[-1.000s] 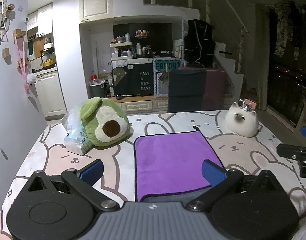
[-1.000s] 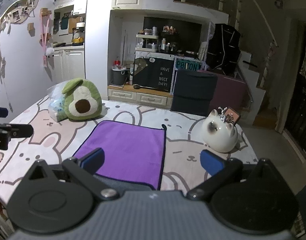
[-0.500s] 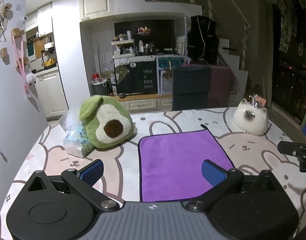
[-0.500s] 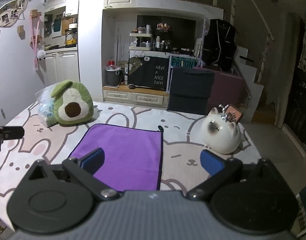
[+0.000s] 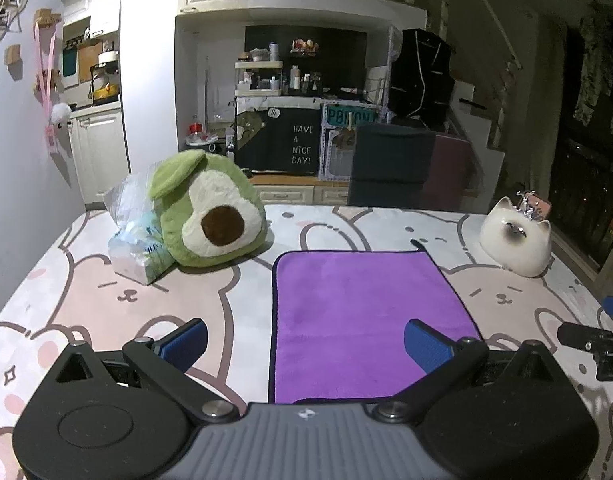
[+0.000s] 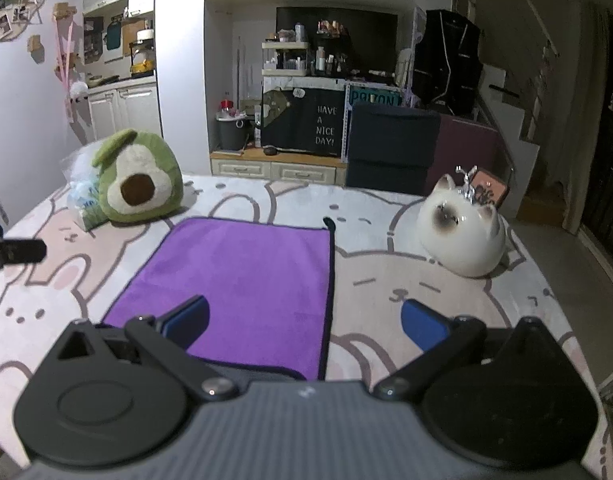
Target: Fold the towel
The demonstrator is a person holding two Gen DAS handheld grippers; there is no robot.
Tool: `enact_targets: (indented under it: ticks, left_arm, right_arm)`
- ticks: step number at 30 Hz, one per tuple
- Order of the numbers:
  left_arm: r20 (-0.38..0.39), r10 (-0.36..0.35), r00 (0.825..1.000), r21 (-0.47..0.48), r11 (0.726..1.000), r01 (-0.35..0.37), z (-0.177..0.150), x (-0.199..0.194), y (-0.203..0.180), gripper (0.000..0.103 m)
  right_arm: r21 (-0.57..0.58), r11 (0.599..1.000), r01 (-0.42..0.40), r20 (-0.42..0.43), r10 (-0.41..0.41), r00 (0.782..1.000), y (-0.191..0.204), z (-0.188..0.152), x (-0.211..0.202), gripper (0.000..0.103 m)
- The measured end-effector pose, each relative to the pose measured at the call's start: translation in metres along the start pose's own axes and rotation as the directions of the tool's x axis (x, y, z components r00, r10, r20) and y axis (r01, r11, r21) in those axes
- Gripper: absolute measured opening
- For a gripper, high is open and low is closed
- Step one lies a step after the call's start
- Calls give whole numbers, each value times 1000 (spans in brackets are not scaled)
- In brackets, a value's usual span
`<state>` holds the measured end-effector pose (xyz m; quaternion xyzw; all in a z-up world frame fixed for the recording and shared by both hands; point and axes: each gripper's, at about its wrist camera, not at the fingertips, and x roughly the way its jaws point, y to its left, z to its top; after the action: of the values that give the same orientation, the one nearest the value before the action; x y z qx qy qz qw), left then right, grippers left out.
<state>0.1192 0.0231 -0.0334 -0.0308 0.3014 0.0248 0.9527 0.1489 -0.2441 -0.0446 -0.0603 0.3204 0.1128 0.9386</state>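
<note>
The purple towel (image 5: 362, 312) lies spread flat on the surface (image 5: 106, 304), which wears a cover printed with pale cartoon bunnies. It is a single unfolded layer with a dark trim, and a small dark loop pokes out at its far right corner. Seen from the left wrist camera it fills the centre, its near edge running under the tool body at 6 o'clock.

The left gripper (image 5: 304, 342) hangs low over the towel's near edge, its jaws spread wide with nothing between them; one blue pad sits off the cloth at 8 o'clock, the other over the purple at 4 o'clock. The right gripper (image 6: 304, 320) is likewise spread and empty, straddling the towel's right border: its left pad over the cloth, its right pad over bare bunny print. Each tool shows up at the edge of the other's camera, at about 3 o'clock in the left view and 9 o'clock in the right.

Beyond the towel, at 10 o'clock, an avocado plush (image 5: 206, 216) leans against a crinkled plastic bag (image 5: 132, 236). At 2 o'clock stands a white cat-shaped pot (image 5: 516, 240), well apart from the cloth. Past the far edge a dark chair (image 5: 390, 164) faces us, with a "HAVE A NICE DAY!" sign (image 5: 302, 145) behind it.
</note>
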Motion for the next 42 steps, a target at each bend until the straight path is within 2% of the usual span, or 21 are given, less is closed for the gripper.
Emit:
enact_targets:
  ticks: [7,13,22,27,32,36,42]
  left_arm:
    - [-42,15,999,43,999,-13,-17,24,4,103]
    - [-91,19,996,39,999,-15,-31,39,10,103]
    - [-174,29,984,69,997,-17,-53,63,20,103]
    - [-195,-40,980,111,992,62,-56,73,22,103]
    - [-204,-132,970,79,985,150,-56,79,28,101]
    - [-221,-178,959,73,977,199,-54,84,30,94]
    - [-253,-273,928,43,955,293,-50,91,33,79]
  right_arm:
    - [0,1000,18,-45,-18,999,-2,-18,26,103]
    - [-45,999,30,-59,-32,998,-1,-35,44,103]
    - [-11,1000,-17,-107,16,994,-8,-48,67,103]
    - [-4,997,-77,-138,76,988,-11,-51,79,103]
    - [13,990,-139,-155,139,978,-16,-53,88,103]
    - [9,989,-147,-146,147,978,-20,-50,95,103]
    - [2,970,-242,-164,239,957,-32,-47,104,103]
